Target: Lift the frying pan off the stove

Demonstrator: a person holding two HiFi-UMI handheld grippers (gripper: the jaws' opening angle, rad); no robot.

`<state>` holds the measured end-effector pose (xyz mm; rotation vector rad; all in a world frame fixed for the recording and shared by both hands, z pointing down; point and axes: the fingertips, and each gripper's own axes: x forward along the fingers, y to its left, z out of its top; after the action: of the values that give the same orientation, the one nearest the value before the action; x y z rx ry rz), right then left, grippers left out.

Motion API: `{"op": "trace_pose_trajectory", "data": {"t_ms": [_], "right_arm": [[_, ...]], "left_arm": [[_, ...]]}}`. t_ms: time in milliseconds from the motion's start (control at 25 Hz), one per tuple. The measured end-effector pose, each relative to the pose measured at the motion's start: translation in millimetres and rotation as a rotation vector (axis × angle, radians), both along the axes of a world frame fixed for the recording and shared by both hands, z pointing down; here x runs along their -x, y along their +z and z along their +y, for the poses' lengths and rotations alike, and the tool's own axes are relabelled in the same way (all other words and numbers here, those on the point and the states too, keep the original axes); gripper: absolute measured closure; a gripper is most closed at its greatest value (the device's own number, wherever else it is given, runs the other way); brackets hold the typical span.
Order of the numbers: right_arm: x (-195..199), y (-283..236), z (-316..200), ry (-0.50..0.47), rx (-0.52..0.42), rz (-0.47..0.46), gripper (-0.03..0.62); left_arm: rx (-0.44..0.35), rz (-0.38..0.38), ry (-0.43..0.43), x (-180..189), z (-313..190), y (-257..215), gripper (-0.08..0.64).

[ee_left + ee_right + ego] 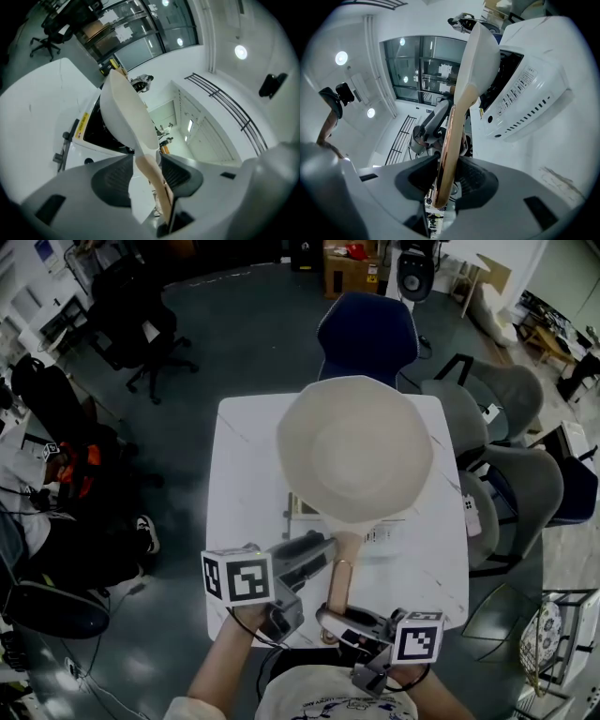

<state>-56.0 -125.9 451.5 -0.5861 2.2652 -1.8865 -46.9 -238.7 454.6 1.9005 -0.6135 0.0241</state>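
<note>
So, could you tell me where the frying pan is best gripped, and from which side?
By its long handle, from the table's near edge, where it juts out clear of the stove. The pan's wide bowl gives tongs nothing narrow. The right gripper is clamped on the handle's end; the left gripper's tongs stand open round it nearer the bowl.

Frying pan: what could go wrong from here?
1. Only the right gripper clamps the handle, near its end; the wide frying pan could sag or twist.
2. The left gripper straddles the handle unclamped, so nothing backs it up if the pan drops onto the stove.
</note>
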Motion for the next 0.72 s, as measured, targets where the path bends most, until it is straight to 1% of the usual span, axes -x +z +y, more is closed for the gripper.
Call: {"op": "trace_pose_trajectory", "data": {"t_ms": [80,200,520,720], "right_arm": [[0.0,0.4,0.1,-0.001,0.001,0.001,0.456],[0.2,0.3,-0.2,-0.003,0.002,0.002,0.456],[1.5,1.7,0.4,-0.012,0.001,0.0,0.456],[2.3,3.0,1.0,-0.031,0.003,0.005,0.456]], "left_arm": [[0.029,0.039,0.002,-3.2,-2.1,1.0,0.377],[0.057,0.057,0.014,-7.5,-4.4,5.5,0.353],[0.09,0.117,0.064,-20.7,-9.6,8.9,0.339],[0.112,0.13,0.114,-30.5,-12.5,11.6,0.33]]}}
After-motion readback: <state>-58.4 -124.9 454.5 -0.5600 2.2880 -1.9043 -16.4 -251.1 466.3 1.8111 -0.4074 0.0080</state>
